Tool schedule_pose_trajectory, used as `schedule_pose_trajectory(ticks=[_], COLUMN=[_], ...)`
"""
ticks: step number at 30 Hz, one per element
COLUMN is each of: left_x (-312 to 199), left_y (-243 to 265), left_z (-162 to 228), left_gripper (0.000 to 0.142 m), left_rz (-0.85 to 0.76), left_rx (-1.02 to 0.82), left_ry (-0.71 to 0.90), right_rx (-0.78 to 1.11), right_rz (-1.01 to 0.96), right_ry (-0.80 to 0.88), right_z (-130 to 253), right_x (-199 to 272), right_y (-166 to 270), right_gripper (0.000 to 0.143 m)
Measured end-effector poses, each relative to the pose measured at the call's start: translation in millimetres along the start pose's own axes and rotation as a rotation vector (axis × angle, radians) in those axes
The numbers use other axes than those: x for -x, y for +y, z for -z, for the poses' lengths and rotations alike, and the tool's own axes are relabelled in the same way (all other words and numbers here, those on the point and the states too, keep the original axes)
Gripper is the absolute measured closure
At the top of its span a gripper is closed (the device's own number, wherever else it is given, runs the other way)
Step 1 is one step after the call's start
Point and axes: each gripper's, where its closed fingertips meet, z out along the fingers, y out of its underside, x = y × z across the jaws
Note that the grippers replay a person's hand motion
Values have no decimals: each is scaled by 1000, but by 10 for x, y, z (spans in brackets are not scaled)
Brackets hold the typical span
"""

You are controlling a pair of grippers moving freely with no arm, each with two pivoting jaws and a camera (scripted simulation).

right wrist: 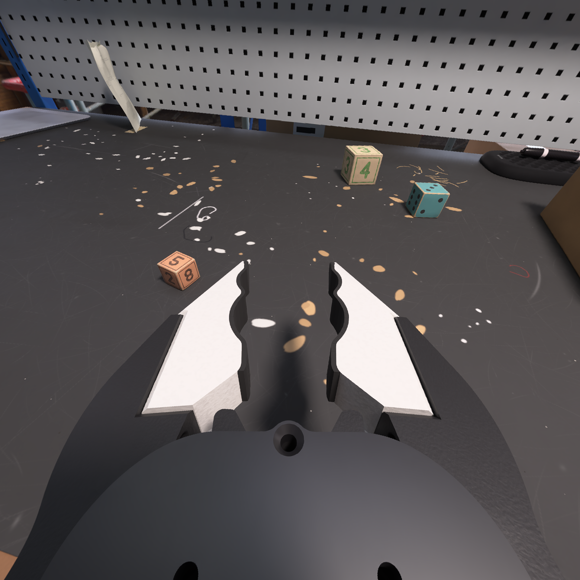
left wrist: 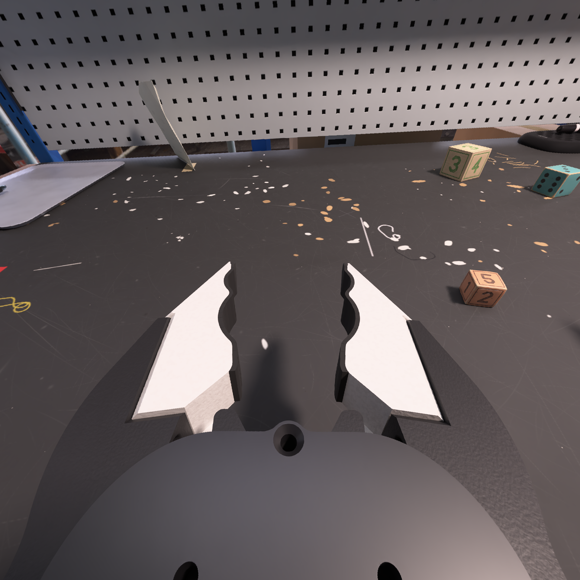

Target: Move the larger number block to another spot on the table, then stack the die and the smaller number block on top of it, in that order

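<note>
Both grippers, left (left wrist: 288, 266) and right (right wrist: 288, 266), are hovering, fingers apart, empty. Green block (right wrist: 362, 164) is looking rigid, light wood; gripping opposite flat sides seems best.

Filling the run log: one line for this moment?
left tool: open, empty | right tool: open, empty | larger number block, die, smaller number block: apart on table, unstacked

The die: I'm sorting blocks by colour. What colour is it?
Teal with black pips; the die shows best in the right wrist view.
</note>
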Motion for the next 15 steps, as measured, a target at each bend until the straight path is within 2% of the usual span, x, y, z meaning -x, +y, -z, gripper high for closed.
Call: schedule_pose_trajectory(ticks=[6,9,12,15], left_x=[-17,-28,-46,-61], left_y=[-5,-12,-8,5], left_z=[7,15,14,3], left_gripper=[75,75,75,75], left_rz=[-21,-25,-38,-49], left_rx=[-5,-12,-10,-1], left_ry=[-2,6,9,13], right_rx=[13,34,222,447], right_rz=[-20,75,93,103], right_ry=[-52,-55,-108,-128], right_z=[-19,-161,-636,-1306], right_x=[-13,-271,-639,-978], right_y=[-30,-310,-607,-832], right_gripper=[92,92,86,77])
